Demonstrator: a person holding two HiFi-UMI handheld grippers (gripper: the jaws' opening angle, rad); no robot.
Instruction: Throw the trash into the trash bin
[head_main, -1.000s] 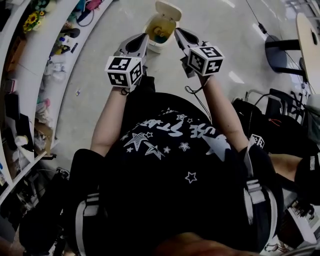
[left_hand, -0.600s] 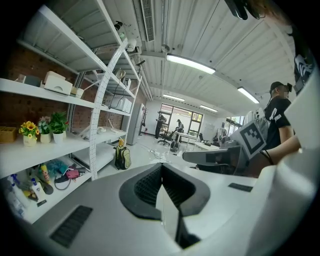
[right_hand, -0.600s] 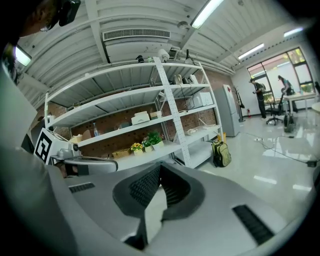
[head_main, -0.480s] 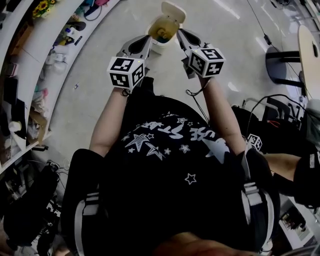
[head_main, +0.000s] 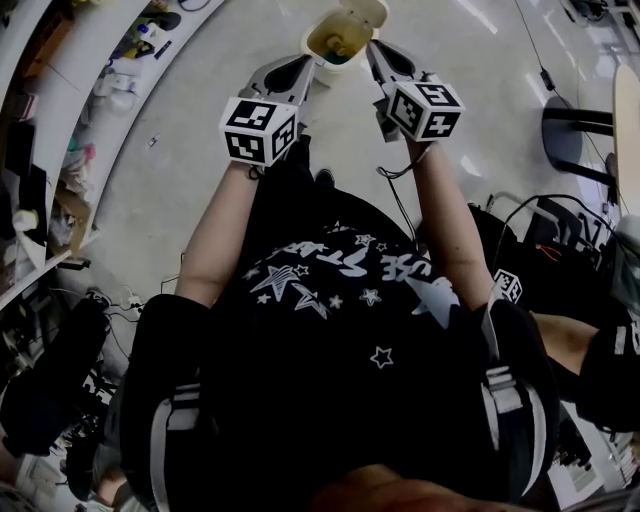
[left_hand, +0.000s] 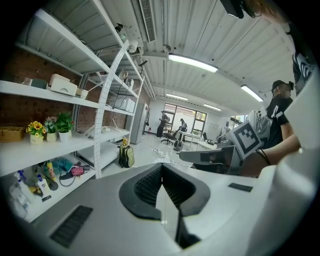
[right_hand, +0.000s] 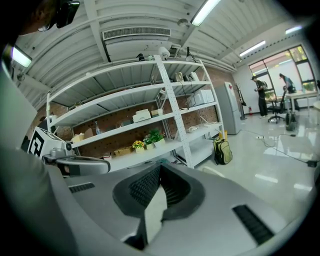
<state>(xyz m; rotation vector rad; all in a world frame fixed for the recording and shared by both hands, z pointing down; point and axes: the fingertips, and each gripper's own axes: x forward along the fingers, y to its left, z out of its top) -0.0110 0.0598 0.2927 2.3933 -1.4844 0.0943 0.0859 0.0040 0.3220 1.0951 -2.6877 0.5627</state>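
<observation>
The person stood on a pale glossy floor (head_main: 180, 150) with both arms stretched forward. The small cream plastic trash bin (head_main: 309, 40) stood on the floor just ahead, its hinged lid tipped open. Something yellowish lay inside it, too small to make out. The left gripper (head_main: 308, 64) and the right gripper (head_main: 374, 50) were level with each other, their tips on either side of the bin's near rim. From the head view I could not tell whether either touched it.

In the left gripper view the jaws met at the tip, with nothing between the ribbed black pads. The right gripper view showed the same: jaws fully together and empty.

A white metal shelf rack (left_hand: 107, 100) stood along the wall, with potted yellow flowers (left_hand: 36, 129) on one shelf. An olive backpack (left_hand: 126, 156) sat on the floor beside it.
</observation>
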